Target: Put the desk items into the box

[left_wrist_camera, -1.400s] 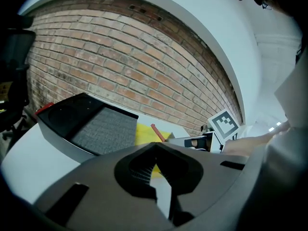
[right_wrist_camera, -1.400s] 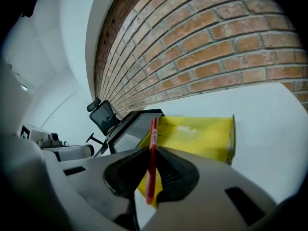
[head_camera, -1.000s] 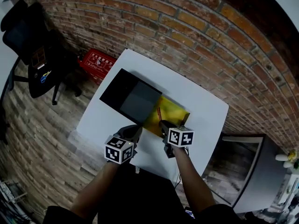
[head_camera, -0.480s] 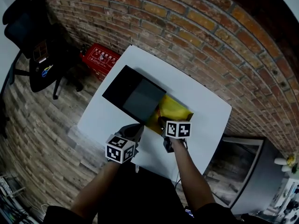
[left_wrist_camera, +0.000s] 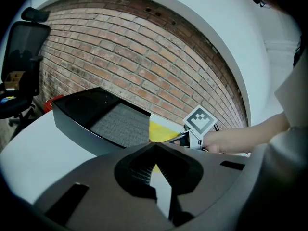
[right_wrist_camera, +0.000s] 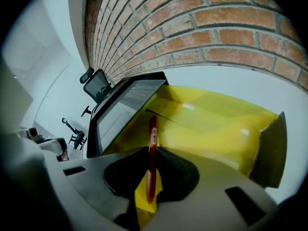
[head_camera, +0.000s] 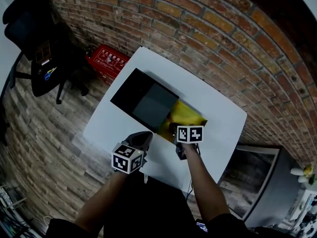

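My right gripper (right_wrist_camera: pixel 150 177) is shut on a red pen (right_wrist_camera: pixel 152 148), which sticks out forward between the jaws, tilted down over the open yellow box (right_wrist_camera: pixel 216 124). In the head view this gripper (head_camera: pixel 174 129) hangs at the near edge of the yellow box (head_camera: pixel 190 117). A black open box with a grey bottom (head_camera: pixel 143 100) lies against the yellow box's left side. My left gripper (head_camera: pixel 143 137) hovers over the white table (head_camera: pixel 111 128) near its front edge. Its jaws meet at the tip with nothing between them (left_wrist_camera: pixel 155 146). In that left gripper view the black box (left_wrist_camera: pixel 103 121) lies ahead.
A brick wall runs behind the table. On the floor to the left stand a red crate (head_camera: pixel 111 61) and a black office chair (head_camera: pixel 34 43). A grey cabinet (head_camera: pixel 257 182) stands to the right of the table.
My right gripper has sunk and tipped further down with the red pen, closer to the yellow box. The left gripper has stayed where it was.
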A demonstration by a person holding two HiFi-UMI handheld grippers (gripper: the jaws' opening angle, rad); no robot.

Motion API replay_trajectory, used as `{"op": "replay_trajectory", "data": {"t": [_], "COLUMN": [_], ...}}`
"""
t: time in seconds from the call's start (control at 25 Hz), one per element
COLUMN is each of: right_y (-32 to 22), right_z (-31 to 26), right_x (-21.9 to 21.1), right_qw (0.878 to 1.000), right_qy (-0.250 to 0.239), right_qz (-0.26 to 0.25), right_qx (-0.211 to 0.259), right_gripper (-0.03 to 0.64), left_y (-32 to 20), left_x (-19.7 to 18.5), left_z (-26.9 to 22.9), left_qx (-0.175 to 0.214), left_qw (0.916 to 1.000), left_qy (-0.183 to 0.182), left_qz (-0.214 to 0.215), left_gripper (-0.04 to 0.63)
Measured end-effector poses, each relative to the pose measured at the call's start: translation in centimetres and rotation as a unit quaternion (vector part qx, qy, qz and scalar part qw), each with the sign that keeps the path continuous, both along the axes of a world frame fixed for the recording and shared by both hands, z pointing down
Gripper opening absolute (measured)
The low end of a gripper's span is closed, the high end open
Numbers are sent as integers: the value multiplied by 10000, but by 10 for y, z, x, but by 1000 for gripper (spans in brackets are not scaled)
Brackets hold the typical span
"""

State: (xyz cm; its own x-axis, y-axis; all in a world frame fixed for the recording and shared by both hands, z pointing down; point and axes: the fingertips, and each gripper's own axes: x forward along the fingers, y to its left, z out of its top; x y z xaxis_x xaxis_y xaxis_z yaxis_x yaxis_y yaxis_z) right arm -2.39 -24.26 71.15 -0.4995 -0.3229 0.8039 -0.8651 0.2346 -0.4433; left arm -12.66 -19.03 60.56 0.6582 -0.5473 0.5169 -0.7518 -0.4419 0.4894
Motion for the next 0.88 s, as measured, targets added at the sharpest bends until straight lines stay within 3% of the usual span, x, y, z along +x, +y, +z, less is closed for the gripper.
{"op": "replay_trajectory", "data": {"t": [0.72, 0.88], "right_y": [-2, -1], "right_z": [7, 6], "right_x": [-2, -4], "right_qw": [9998, 9999], "right_qy": [134, 70], "right_qz": [-27, -1], "right_qx": [-132, -81], "right_gripper": [61, 95], "left_y": [-2, -3], "left_x": [-11, -9], "left_z": [2, 1], "left_qx": [-20, 2], "left_qw": [10000, 9999], "left_qy": [-2, -11], "left_qz": [55, 114], "left_gripper": [14, 14]}}
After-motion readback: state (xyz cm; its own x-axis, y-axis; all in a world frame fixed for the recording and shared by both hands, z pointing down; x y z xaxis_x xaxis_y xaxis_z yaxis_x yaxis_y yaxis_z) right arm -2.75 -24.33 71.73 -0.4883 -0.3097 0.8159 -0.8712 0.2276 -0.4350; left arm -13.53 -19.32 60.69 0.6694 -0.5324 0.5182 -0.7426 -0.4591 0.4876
